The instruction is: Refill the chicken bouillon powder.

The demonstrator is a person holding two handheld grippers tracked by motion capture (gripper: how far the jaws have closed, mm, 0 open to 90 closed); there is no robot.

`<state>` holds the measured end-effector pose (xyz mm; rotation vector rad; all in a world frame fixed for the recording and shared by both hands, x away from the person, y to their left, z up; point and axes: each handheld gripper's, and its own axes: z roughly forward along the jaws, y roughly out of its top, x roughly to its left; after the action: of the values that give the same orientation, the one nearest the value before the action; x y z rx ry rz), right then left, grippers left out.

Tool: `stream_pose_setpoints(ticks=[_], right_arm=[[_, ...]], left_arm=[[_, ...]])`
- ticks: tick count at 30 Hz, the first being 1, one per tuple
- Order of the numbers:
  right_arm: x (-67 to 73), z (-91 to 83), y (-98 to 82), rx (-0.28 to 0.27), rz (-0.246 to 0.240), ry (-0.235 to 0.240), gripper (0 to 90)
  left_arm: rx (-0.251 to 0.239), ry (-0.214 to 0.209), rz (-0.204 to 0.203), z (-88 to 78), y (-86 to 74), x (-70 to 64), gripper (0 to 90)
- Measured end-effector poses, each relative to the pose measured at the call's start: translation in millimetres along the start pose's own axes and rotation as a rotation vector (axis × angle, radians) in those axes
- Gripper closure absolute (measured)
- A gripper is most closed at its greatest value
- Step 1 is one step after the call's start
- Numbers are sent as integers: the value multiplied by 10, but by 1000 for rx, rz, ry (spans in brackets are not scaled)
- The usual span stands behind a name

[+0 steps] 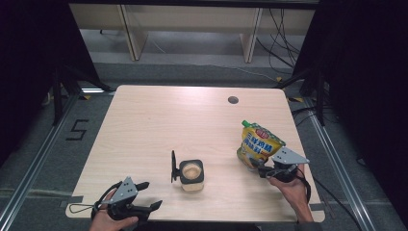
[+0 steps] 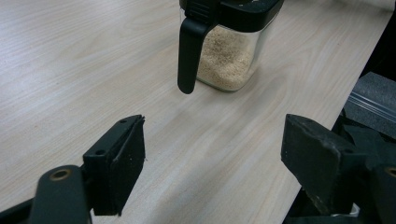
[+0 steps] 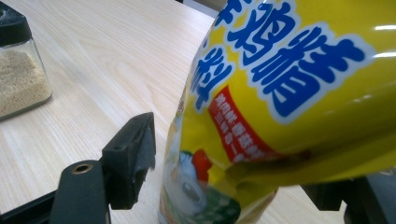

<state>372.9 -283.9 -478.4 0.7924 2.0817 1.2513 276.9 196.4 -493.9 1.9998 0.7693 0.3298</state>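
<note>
The right gripper sat at the foot of a yellow pouch near the table's right edge, jaws spread w/ the pouch between them; the visible pad stood clear, so prob. no clamp. The pouch's long axis ran up and away from that gripper, green cap farthest. The left gripper hung wide open, empty, well apart, facing the jar at centre.

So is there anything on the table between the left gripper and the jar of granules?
Nothing visible. The left gripper has its jaws open over bare table, and the jar stands straight ahead of them, its black handle turned toward the gripper. The yellow pouch is well off to the side.
</note>
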Motion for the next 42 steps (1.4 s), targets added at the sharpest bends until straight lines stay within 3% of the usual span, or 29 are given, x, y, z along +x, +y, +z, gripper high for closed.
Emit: stream_pose_setpoints(ticks=[3, 13, 15, 16, 19, 23, 25, 26, 28, 30, 31, 32, 39, 42], right_arm=[[-6, -23, -1, 13, -15, 0, 265], [14, -126, -7, 22, 3, -24, 237], [7, -161, -7, 28, -11, -37, 238], [2, -173, -11, 26, -9, -37, 237], [5, -253, -17, 32, 47, -50, 228], [20, -344, -15, 31, 56, -77, 205], [59, -387, -19, 37, 106, -88, 188], [35, -395, -25, 24, 64, -86, 176], [90, -434, -26, 43, 111, -95, 163], [88, -463, -27, 48, 90, -97, 157], [88, -457, -27, 18, 70, -112, 157], [117, -491, -21, 47, 99, -104, 157], [184, -537, -39, 37, 61, -104, 155], [225, -560, -44, 56, 55, -100, 155]], left_arm=[[6, 2, -1, -4, 4, -2, 216], [-10, 2, -21, -1, 2, -13, 215], [1, 2, 0, -7, 4, 2, 216], [-8, -3, -13, 2, 2, -6, 216], [-11, 4, -16, -1, 2, -12, 216], [0, 3, -1, -8, 3, 1, 215], [-9, 1, -10, 0, 3, -8, 215], [-8, -3, -10, 1, 2, -5, 215], [-8, -2, -12, 2, 1, -5, 216], [-13, 2, -12, 5, -1, -7, 216], [-13, 1, -11, 5, -1, -7, 216], [-10, 2, -8, 3, -1, -4, 215], [8, 7, 0, -12, 3, 3, 215], [3, 8, -7, -9, 2, 0, 215]])
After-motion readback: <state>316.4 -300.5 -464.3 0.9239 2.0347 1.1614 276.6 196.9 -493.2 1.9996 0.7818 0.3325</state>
